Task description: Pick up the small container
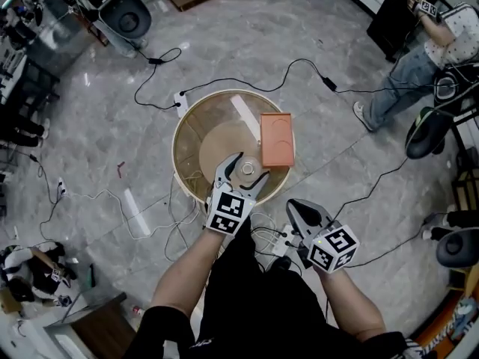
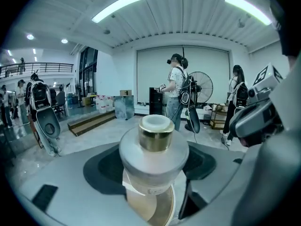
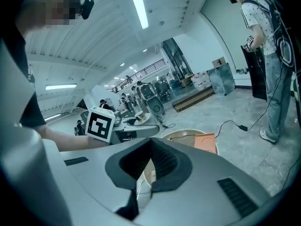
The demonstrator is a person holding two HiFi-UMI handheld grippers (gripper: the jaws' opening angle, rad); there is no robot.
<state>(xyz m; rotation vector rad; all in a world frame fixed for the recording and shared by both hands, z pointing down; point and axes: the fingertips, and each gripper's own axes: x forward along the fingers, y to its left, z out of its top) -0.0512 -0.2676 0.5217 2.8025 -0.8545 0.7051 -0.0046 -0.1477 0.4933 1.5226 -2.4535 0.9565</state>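
Over the round table (image 1: 187,137), left gripper (image 1: 244,172) fingers clamp the small container (image 2: 153,161) upright, cap (image 2: 156,132) up; right gripper (image 1: 296,205) fingers closed, empty.

A round glass-topped table (image 1: 196,126) bears an orange tray (image 1: 276,139) near its right edge.

Bright ceiling strip lights (image 2: 118,6), fisheye-warped dark edges, blurry foreground

Large lab hall: marble floor (image 1: 90,126), trailing cables (image 1: 327,84), mezzanine railing (image 2: 37,68), strip lights (image 2: 118,6), rig-wearing people (image 2: 176,95).
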